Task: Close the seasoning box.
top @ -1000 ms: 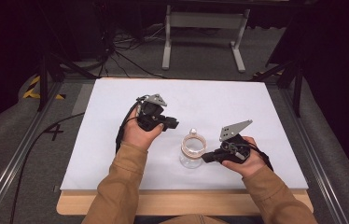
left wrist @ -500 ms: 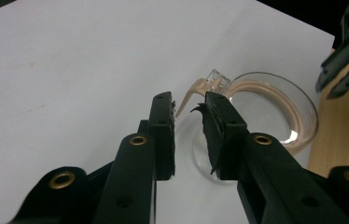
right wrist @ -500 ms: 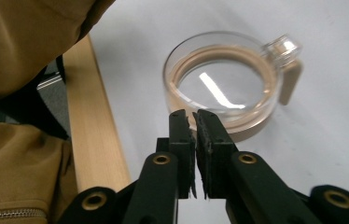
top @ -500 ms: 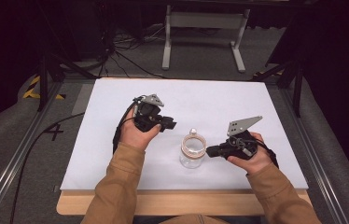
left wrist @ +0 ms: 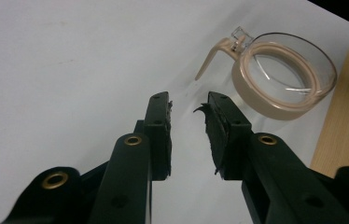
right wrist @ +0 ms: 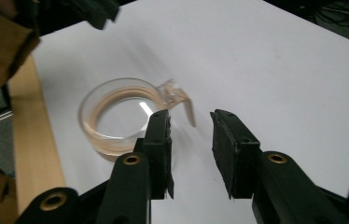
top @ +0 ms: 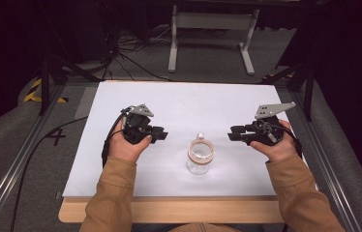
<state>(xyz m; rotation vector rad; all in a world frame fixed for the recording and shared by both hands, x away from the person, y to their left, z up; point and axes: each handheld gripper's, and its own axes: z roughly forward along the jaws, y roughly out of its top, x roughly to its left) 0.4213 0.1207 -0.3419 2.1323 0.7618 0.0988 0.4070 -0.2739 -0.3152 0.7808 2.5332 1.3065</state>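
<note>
The glass jar point(top: 200, 157) stands upright on the white surface point(top: 184, 101), near its front edge and about midway between the two hands. It is clear glass with a tan ring around its open mouth and a small clasp with a tan lever on the far side of the rim. In the left gripper view the jar point(left wrist: 284, 77) lies up and to the right of the jaws, apart from them, with its lever pointing out over the white sheet. In the right gripper view the jar point(right wrist: 116, 116) sits up and to the left, partly behind the left jaw, not between the jaws.

The left tool point(top: 161, 134) is held in the person's left hand point(top: 127, 145), well left of the jar and pointing toward it; its jaws stand apart with nothing between them. The right tool point(top: 233, 134) is held in the right hand point(top: 278, 145), well right of the jar and also aimed inward; its jaws are likewise released and grasp nothing. Both tan sleeves point(top: 109, 193) come in from the bottom over the wooden front edge point(top: 169, 210) of the surface.
</note>
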